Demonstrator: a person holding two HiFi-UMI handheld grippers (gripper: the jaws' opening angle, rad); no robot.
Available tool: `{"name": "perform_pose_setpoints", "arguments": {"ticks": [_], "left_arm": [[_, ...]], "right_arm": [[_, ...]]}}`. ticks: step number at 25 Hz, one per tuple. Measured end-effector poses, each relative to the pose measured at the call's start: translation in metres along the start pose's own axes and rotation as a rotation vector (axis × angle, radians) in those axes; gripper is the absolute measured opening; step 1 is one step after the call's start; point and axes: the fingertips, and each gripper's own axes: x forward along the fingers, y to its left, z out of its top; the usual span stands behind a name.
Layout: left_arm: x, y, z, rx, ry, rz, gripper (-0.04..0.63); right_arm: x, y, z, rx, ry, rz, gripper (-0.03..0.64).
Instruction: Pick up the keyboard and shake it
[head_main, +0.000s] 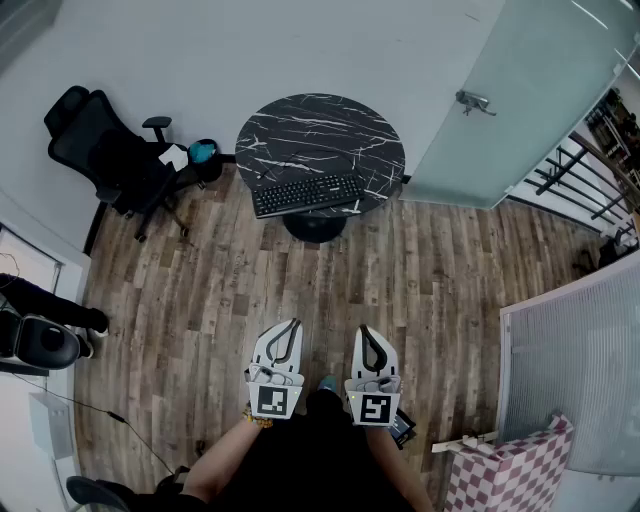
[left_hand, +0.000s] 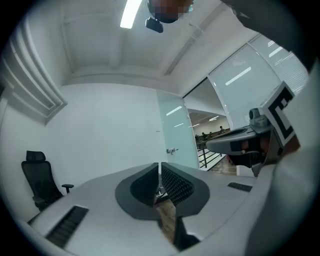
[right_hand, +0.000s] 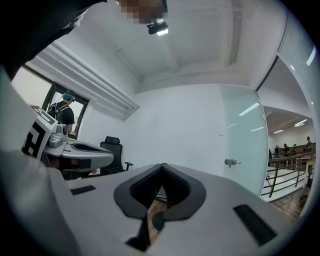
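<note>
Wood-plank floor (head_main: 200, 290) throughout; frosted glass door (head_main: 520, 90) at upper right. Black office chair (head_main: 105, 155) stands left of a round black marble-pattern table (head_main: 320, 130). The black keyboard (head_main: 307, 194) lies flat on the table's near edge; key legends too small to read. Left gripper (head_main: 293, 323) and right gripper (head_main: 366, 330) are held level side by side, well apart from the keyboard, each with jaws closed together on nothing. Their marker cubes (head_main: 274, 402) carry black-and-white square patterns, no readable text.

An office: black swivel chair (head_main: 105, 155) at ten o'clock, frosted glass door (head_main: 520, 100) at two, wood-plank floor (head_main: 200, 300).
</note>
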Motion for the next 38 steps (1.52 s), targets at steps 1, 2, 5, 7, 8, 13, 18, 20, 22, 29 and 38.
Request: {"name": "perform_pose_setpoints", "arguments": {"ticks": [1,2,5,7,8,13,18,20,22,29,38], "left_arm": [[-0.003,0.008,0.0,0.013,-0.009,0.0,0.028],[-0.005,0.016,0.0,0.028,-0.017,-0.001,0.028],[-0.014,0.039,-0.004,0.069,-0.014,-0.015,0.028],[-0.017,0.052,-0.009,0.06,-0.004,-0.028,0.028],[-0.018,0.058,-0.011,0.043,-0.002,-0.033,0.028],[-0.015,0.083,-0.016,0.021,-0.014,-0.066,0.028],[-0.004,0.101,-0.025,-0.034,-0.004,-0.067,0.028],[0.008,0.11,-0.032,-0.053,0.014,-0.07,0.029],[0.021,0.117,-0.04,-0.065,0.036,-0.08,0.028],[0.077,0.138,-0.072,-0.07,0.143,-0.131,0.029],[0.173,0.159,-0.106,-0.158,0.288,-0.242,0.029]], "right_arm": [[0.004,0.007,0.002,-0.004,-0.002,0.0,0.028],[0.009,0.014,0.003,-0.003,-0.003,0.0,0.028],[0.022,0.038,0.002,0.041,0.017,0.029,0.028],[0.03,0.058,0.0,0.049,0.031,0.083,0.031],[0.034,0.068,0.0,0.036,0.035,0.11,0.031],[0.057,0.104,-0.008,0.001,0.108,0.144,0.032],[0.077,0.12,-0.008,-0.004,0.139,0.21,0.032],[0.091,0.12,-0.014,0.017,0.156,0.229,0.032],[0.106,0.118,-0.021,0.028,0.163,0.241,0.032],[0.181,0.114,-0.037,0.125,0.135,0.397,0.032],[0.264,0.066,-0.054,0.205,0.149,0.517,0.032]]}}
